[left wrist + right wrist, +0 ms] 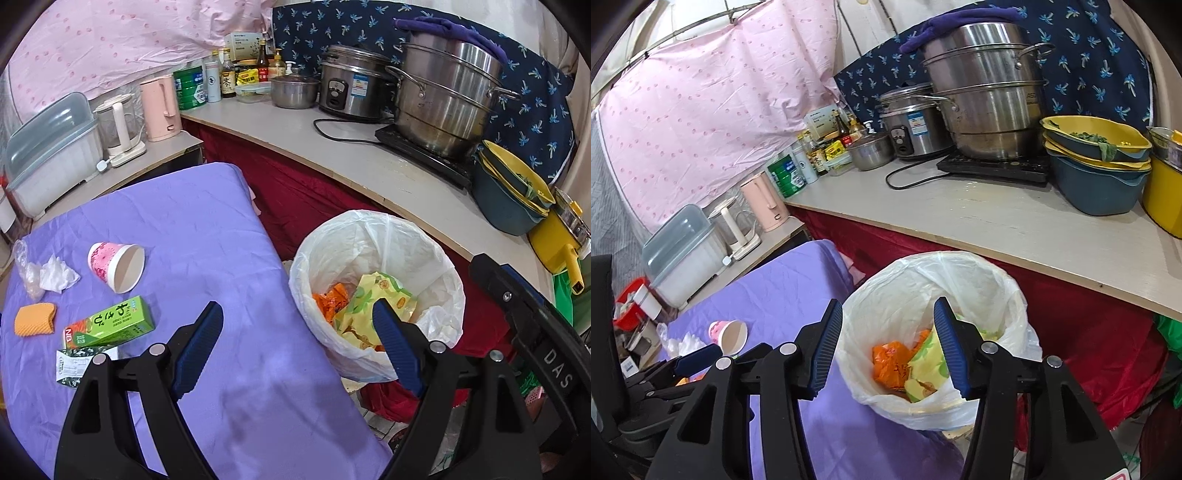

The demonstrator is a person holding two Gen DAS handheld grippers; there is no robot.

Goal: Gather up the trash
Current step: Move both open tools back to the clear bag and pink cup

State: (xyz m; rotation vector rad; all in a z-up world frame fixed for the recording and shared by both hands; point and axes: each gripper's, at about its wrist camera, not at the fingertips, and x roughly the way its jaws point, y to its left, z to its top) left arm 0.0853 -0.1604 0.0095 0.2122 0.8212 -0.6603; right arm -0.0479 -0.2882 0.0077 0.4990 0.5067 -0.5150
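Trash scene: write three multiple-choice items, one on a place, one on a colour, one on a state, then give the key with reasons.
1. Where does the green carton lie?
A. in the bin
B. on the purple cloth
C. on the counter

2. What colour is the liner of the bin?
A. black
B. blue
C. white

3. How does the paper cup stand?
A. tipped on its side
B. upright
C. crushed flat

Key:
1 B, the carton rests on the purple cloth near the orange sponge.
2 C, a white translucent bag lines the rim, with an orange wrapper and a yellow wrapper inside.
3 A, the cup's open mouth faces sideways, beside the crumpled tissue.
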